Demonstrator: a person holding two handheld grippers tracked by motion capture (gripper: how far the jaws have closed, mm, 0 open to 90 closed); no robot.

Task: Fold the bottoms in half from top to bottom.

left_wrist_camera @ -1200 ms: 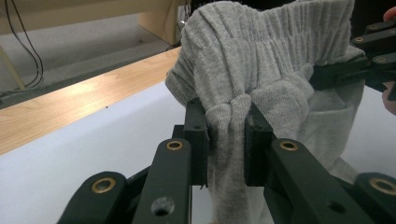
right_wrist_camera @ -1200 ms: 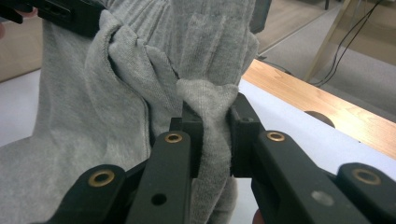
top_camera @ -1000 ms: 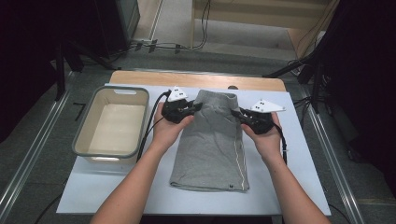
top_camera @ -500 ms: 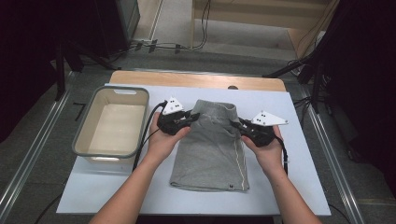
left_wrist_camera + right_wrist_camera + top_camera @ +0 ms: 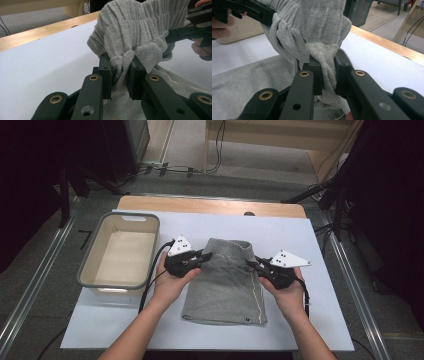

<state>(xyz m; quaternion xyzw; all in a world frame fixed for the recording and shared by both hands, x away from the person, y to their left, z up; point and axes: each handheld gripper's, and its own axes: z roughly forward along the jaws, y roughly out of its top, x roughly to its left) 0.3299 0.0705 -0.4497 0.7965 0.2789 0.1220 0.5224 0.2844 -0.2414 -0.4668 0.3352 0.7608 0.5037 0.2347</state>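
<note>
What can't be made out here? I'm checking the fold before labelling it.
- Grey garment: its underside and inner layers, hidden by its own top layer in the high view.
- Small mark near its lower hem: too small to read.
- Left gripper and right gripper: pinched cloth hides the pad faces.
- Tub: near wall hides its inner base edge.

Worktop [image 5: 310, 320]: white sheet over a wooden top, wood strip showing along the far edge. Directly on it: grey folded garment [image 5: 225, 292] at centre, far end raised off the surface; empty beige tub [image 5: 90, 272] well to its left, at the left edge.
</note>
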